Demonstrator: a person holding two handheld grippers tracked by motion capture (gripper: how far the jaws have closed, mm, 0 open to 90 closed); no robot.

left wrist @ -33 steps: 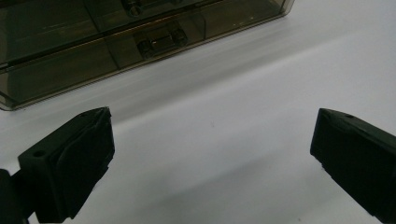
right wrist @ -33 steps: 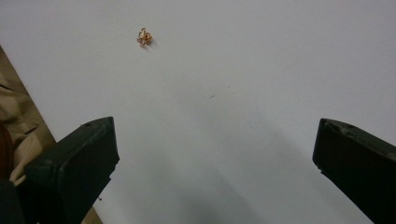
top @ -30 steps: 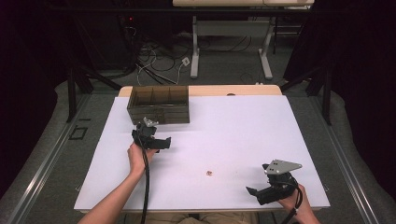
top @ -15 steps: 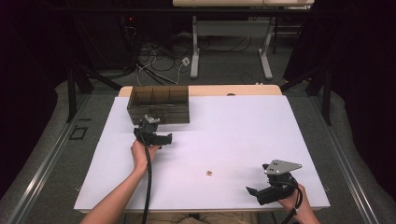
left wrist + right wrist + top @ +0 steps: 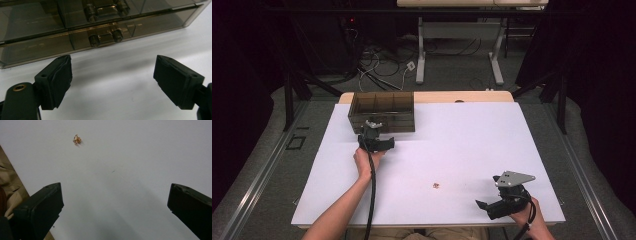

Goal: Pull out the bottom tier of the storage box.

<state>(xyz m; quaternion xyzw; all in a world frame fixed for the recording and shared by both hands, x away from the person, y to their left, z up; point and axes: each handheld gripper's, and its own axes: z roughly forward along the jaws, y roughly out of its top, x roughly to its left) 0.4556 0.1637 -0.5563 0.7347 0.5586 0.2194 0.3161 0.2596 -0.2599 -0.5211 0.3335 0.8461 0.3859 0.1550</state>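
The tiny gold trinket lies loose on the white worktop ahead of the spread, empty right claw — likely featherlight and fiddly, best pinched across its middle.

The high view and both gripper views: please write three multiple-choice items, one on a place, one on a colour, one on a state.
1. Where is the smoky compartment box?
A. far left of the table
B. near right corner
C. on the floor

2. What colour is the sheet covering the table?
A. green
B. white
C. red

3. How are the left tongs?
A. shut on the box
B. shut, empty
C. open, empty

Answers: 1 A, the box sits at the sheet's far left edge; 2 B, the sheet is plainly white; 3 C, the jaws stand wide apart before the box.
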